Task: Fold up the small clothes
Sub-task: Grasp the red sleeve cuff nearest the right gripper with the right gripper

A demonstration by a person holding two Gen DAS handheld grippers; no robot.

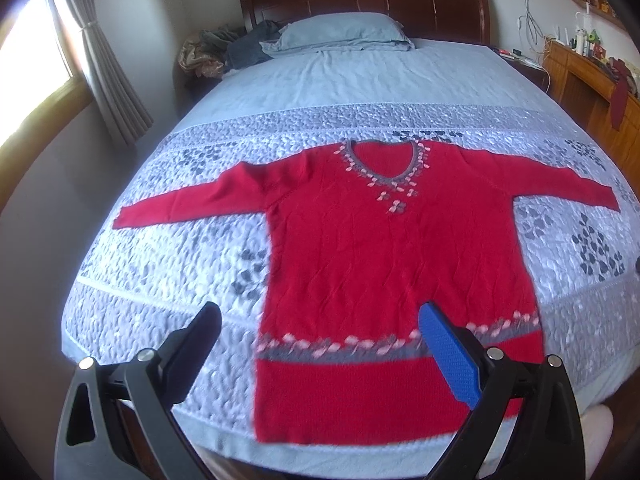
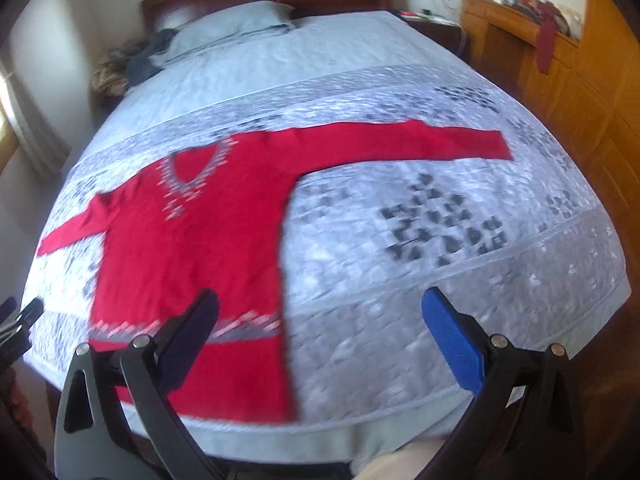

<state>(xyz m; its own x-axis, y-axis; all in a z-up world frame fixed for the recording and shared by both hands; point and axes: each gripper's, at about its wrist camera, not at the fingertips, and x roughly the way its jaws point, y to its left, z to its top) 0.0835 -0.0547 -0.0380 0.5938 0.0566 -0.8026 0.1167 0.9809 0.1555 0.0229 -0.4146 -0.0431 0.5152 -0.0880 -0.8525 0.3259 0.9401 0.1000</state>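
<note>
A red knit sweater [image 1: 384, 264] lies flat and face up on the bed, both sleeves spread out, with a patterned V-neck and a grey-pink band near the hem. My left gripper [image 1: 320, 316] is open and empty, held above the sweater's hem at the bed's near edge. In the right wrist view the sweater [image 2: 192, 236] lies to the left. My right gripper [image 2: 320, 304] is open and empty, above the quilt to the right of the sweater's hem. The left gripper's tip [image 2: 24, 316] shows at the far left edge of the right wrist view.
The bed has a light blue quilt [image 1: 168, 264] with grey leaf prints. A blue pillow [image 1: 340, 32] and a pile of clothes [image 1: 224, 50] lie by the wooden headboard. A wooden cabinet [image 2: 568, 80] stands to the right. A window with curtains [image 1: 104, 64] is to the left.
</note>
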